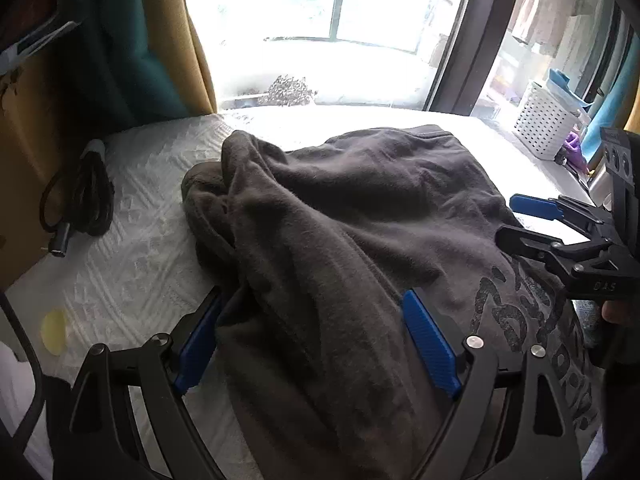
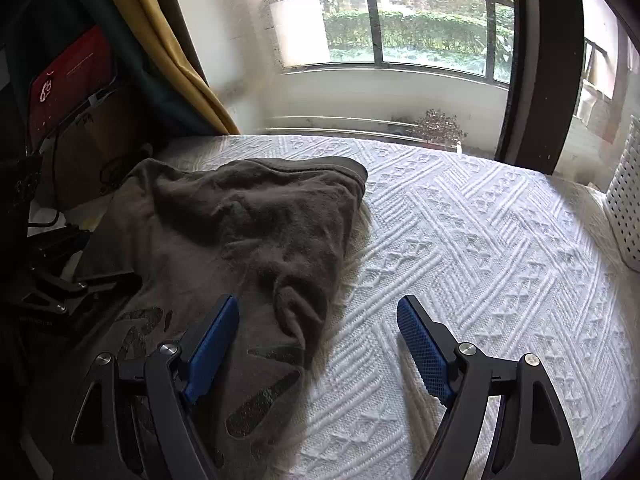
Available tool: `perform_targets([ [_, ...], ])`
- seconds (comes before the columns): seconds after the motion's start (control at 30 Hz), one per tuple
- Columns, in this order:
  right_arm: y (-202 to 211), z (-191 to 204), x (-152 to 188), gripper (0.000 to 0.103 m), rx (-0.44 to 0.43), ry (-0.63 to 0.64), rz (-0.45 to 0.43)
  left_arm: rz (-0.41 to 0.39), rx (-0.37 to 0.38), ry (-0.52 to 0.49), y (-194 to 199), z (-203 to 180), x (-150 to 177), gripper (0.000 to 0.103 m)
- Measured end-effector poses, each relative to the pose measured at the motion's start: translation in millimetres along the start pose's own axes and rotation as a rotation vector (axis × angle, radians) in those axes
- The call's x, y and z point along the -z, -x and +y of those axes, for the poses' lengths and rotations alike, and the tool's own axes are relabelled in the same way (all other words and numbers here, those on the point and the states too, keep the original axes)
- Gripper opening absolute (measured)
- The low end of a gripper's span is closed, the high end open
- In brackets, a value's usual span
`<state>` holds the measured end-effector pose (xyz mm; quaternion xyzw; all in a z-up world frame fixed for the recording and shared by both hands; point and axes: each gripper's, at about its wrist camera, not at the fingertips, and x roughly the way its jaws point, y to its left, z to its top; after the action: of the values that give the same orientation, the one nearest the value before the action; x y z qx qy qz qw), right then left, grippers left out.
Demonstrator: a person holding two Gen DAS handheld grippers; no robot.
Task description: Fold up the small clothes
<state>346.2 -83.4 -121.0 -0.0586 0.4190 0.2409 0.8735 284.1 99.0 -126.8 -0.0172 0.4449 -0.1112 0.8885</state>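
Observation:
A dark grey garment (image 1: 360, 208) with a black cracked print (image 1: 516, 312) lies rumpled on a white textured bedspread (image 1: 152, 248). A thick fold of it runs toward the lower middle of the left wrist view. My left gripper (image 1: 314, 298) stands open, its blue pads (image 1: 430, 344) on either side of that fold and not pressing it. At the right of the same view my right gripper (image 1: 508, 218) hovers over the garment's right edge. In the right wrist view the right gripper (image 2: 318, 320) is open above the garment's edge (image 2: 304, 332), with its left pad over cloth and its right pad over the bedspread (image 2: 500, 240).
A white perforated basket (image 1: 540, 124) stands at the bed's far right corner. A black coiled cable (image 1: 80, 196) and a pale yellow disc (image 1: 54, 330) lie on the left of the bed. Yellow and teal curtains (image 2: 160, 40), a red screen (image 2: 72, 80) and a large window (image 2: 400, 40) lie beyond.

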Motion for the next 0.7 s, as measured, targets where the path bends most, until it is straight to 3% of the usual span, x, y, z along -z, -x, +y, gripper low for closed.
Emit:
perform_targets([
  [0.17, -8.9, 8.0, -6.0, 0.083, -0.025, 0.036, 0.008, -0.024, 0.004, -0.027, -3.6, -5.1, 0.3, 0.085],
  [0.33, -19.5, 17.5, -10.8, 0.082, -0.045, 0.064, 0.033, -0.036, -0.002, -0.043, -3.1, -9.0, 0.5, 0.073],
  [0.43, -21.7, 22.8, -11.4, 0.069, -0.049, 0.083, 0.039, -0.040, -0.004, -0.049, -3.8, -12.6, -0.3, 0.065],
  [0.6, -21.4, 23.5, -11.4, 0.058, -0.062, 0.090, 0.037, -0.045, 0.007, -0.083, -0.8, -16.8, 1.5, 0.048],
  [0.7, -20.8, 29.6, -10.1, 0.047, -0.071, 0.120, 0.039, -0.048, 0.015, -0.105, 0.3, -21.7, 2.2, 0.038],
])
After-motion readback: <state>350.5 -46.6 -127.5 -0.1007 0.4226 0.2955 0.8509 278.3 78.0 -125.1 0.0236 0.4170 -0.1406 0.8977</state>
